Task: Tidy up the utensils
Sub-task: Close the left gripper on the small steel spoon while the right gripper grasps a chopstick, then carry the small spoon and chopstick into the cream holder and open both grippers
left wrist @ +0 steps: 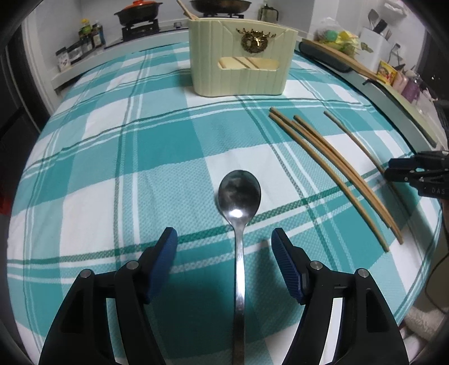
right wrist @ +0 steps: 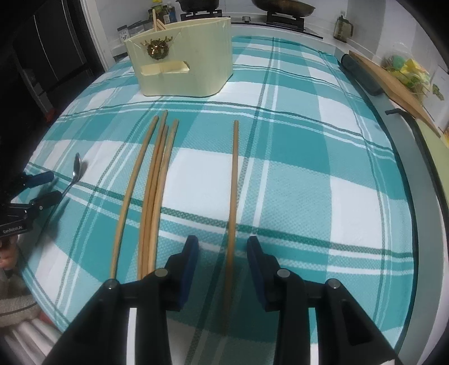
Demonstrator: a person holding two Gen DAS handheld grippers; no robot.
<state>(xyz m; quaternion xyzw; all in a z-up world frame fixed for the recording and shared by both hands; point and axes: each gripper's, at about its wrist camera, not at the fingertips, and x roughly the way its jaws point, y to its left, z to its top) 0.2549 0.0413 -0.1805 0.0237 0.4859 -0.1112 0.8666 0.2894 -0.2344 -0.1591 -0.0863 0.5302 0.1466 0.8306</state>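
With both tools poised low over the teal-and-white checked tablecloth (left wrist: 157, 157) covering the counter, each hand-held gripper straddles one utensil. The left hand-held gripper (left wrist: 224, 238) has its blue-padded jaws spread wide, one on each side of the handle of the shiny stainless-steel spoon (left wrist: 239, 196), which lies flat with its bowl pointing toward the cream ribbed utensil holder with a gold wreath ornament (left wrist: 241, 70). The pads do not touch the handle. The right hand-held gripper (right wrist: 223, 247) is likewise apart, its jaws flanking the single long wooden chopstick (right wrist: 233, 179) that lies separate from the cluster of four wooden chopsticks (right wrist: 153, 191) to its left. The holder stands at the far side of the cloth, well apart from both tools, and already carries wooden sticks (right wrist: 157, 21) in its rear compartment.

The step in hand appears to be the grasp. To do it well, each tool should probably settle until the pads sit level with the cloth, centred on the shaft, before closing; a thin flat handle or slim stick may roll or slip out if pinched high or off-centre. Closing near the end, as here, likely leaves a long free length, so a firm squeeze and a slow lift would help keep it from drooping on the way to the holder.
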